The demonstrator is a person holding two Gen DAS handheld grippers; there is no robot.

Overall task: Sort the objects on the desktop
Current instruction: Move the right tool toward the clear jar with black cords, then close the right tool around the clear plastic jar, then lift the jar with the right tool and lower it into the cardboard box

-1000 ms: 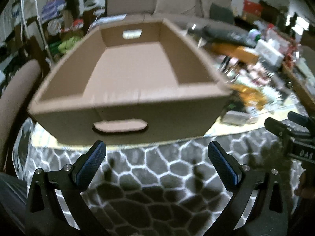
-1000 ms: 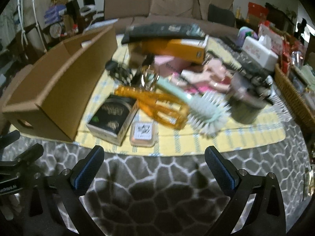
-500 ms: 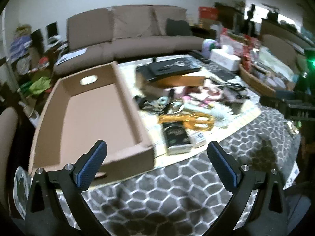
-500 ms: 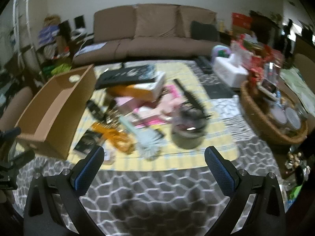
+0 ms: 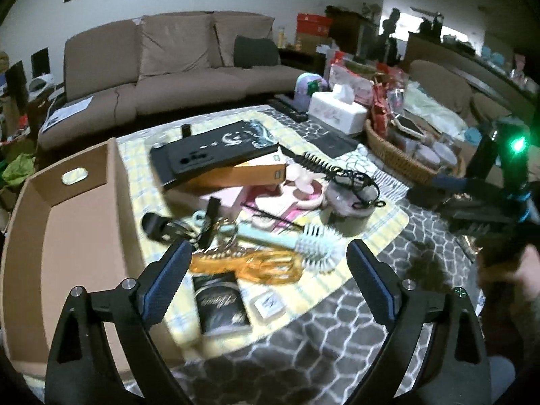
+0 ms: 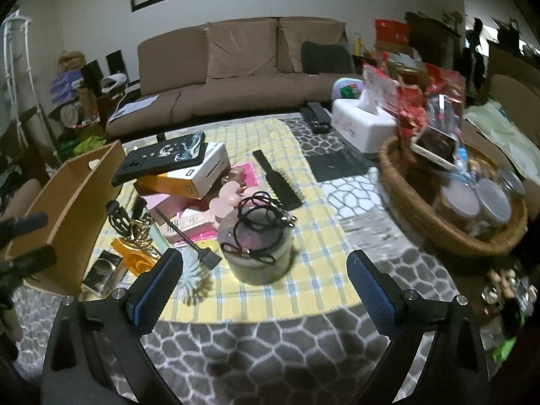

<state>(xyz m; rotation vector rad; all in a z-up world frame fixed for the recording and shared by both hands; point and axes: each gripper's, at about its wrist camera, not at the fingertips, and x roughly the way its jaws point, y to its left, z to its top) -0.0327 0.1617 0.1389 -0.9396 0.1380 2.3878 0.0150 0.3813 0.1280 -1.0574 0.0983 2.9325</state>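
An empty cardboard box [image 5: 77, 236] stands at the left of a yellow checked cloth [image 5: 378, 222]; it also shows in the right wrist view [image 6: 74, 202]. A heap of items lies on the cloth: a black flat case [image 5: 212, 155] on an orange box [image 5: 236, 177], a mint brush [image 5: 303, 243], an orange clip [image 5: 256, 265], a small black box [image 5: 221, 305], a round jar [image 6: 256, 246] with black hair ties. My left gripper [image 5: 266, 276] is open above the clip and black box. My right gripper [image 6: 263, 287] is open, just in front of the jar.
A wicker basket [image 6: 405, 182] with jars and packets stands at the right. A white tissue box [image 6: 361, 125] and remotes [image 6: 315, 114] lie behind. A brown sofa [image 6: 243, 64] is beyond the table. The grey patterned tablecloth [image 6: 270, 347] lies under both grippers.
Both grippers have pulled up and back and turned right. The left view went from the box close up to the whole heap. Both stay open.
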